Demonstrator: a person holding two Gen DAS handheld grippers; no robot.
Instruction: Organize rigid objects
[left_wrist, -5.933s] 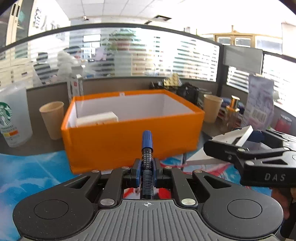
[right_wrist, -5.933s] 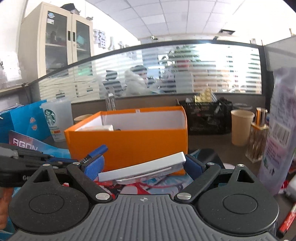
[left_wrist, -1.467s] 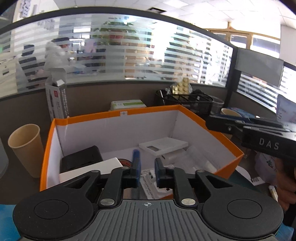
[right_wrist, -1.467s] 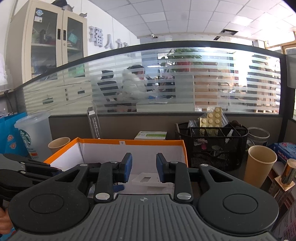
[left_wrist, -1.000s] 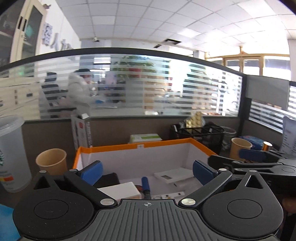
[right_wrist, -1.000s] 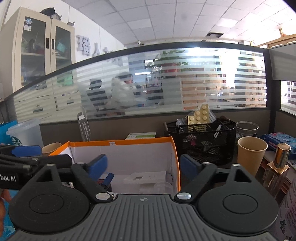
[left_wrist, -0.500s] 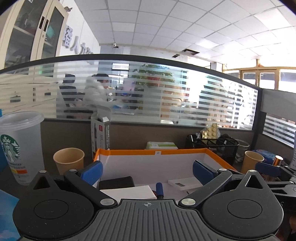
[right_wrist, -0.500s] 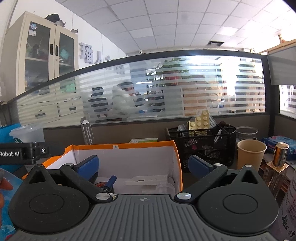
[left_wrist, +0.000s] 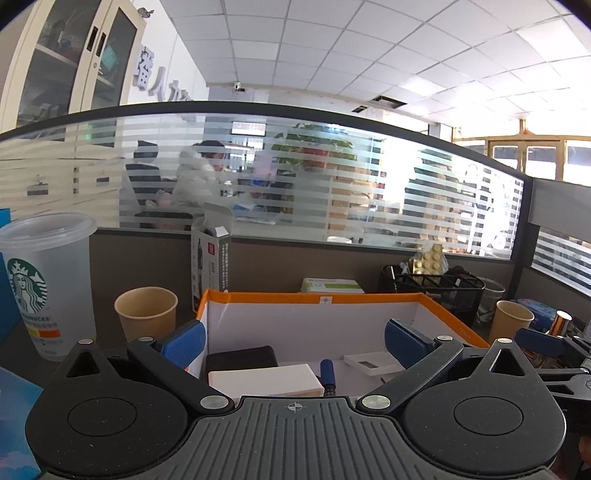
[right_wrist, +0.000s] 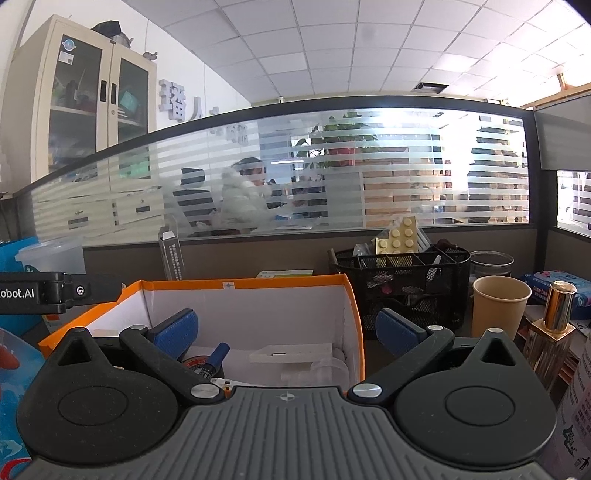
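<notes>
I hold both the left tool (left_wrist: 293, 338) and right tool (right_wrist: 284, 326) released and empty above the orange box (left_wrist: 452, 321), since the blue-capped pen (left_wrist: 327, 371) and what looks like a flat white plate (right_wrist: 290, 352) lie inside it.

I see an orange box (left_wrist: 448, 308) with white inner walls, and inside it a blue-capped marker (left_wrist: 327, 371), a white block (left_wrist: 264, 380), a black case (left_wrist: 240, 356) and a flat white piece (left_wrist: 371, 363). My grippers are black with blue pads (left_wrist: 184, 341). Around the box stand tan paper cups (left_wrist: 146, 310), a frosted cup with a green logo (left_wrist: 27, 284), a black mesh basket (right_wrist: 402, 280) and a gold-capped bottle (right_wrist: 559, 306).
</notes>
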